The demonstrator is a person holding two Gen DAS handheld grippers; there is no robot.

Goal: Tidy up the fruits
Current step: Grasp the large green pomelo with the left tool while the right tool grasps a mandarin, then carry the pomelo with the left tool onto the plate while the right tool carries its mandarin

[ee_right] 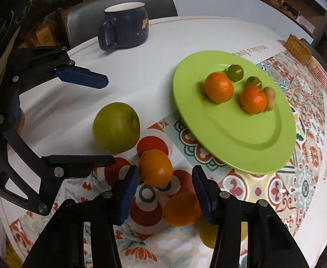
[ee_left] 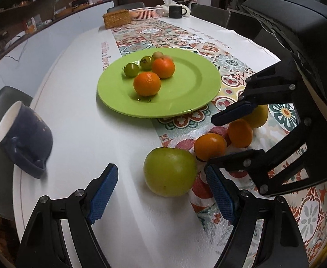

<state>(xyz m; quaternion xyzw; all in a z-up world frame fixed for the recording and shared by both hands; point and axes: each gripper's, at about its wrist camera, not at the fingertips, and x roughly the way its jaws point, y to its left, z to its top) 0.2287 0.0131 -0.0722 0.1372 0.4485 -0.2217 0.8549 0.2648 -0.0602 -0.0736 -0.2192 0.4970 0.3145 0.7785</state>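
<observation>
A green plate (ee_left: 192, 82) (ee_right: 253, 143) holds two oranges (ee_left: 147, 83) (ee_right: 218, 87), two small green fruits (ee_left: 131, 69) and a small tan fruit. A green apple (ee_left: 170, 171) (ee_right: 116, 126) lies on the table beside it. Two loose oranges (ee_left: 210, 146) (ee_right: 156, 167) and a yellow fruit (ee_left: 258, 115) lie on the patterned runner. My left gripper (ee_left: 161, 189) is open, its fingers either side of the apple. My right gripper (ee_right: 165, 192) is open over the loose oranges, one orange (ee_right: 182, 208) between its fingers.
A dark blue mug (ee_left: 24, 138) (ee_right: 124, 29) stands near the table edge. A wicker box (ee_left: 116, 17), a pink basket (ee_left: 145, 12) and a black mug (ee_left: 175, 11) stand at the far end. Chairs surround the table.
</observation>
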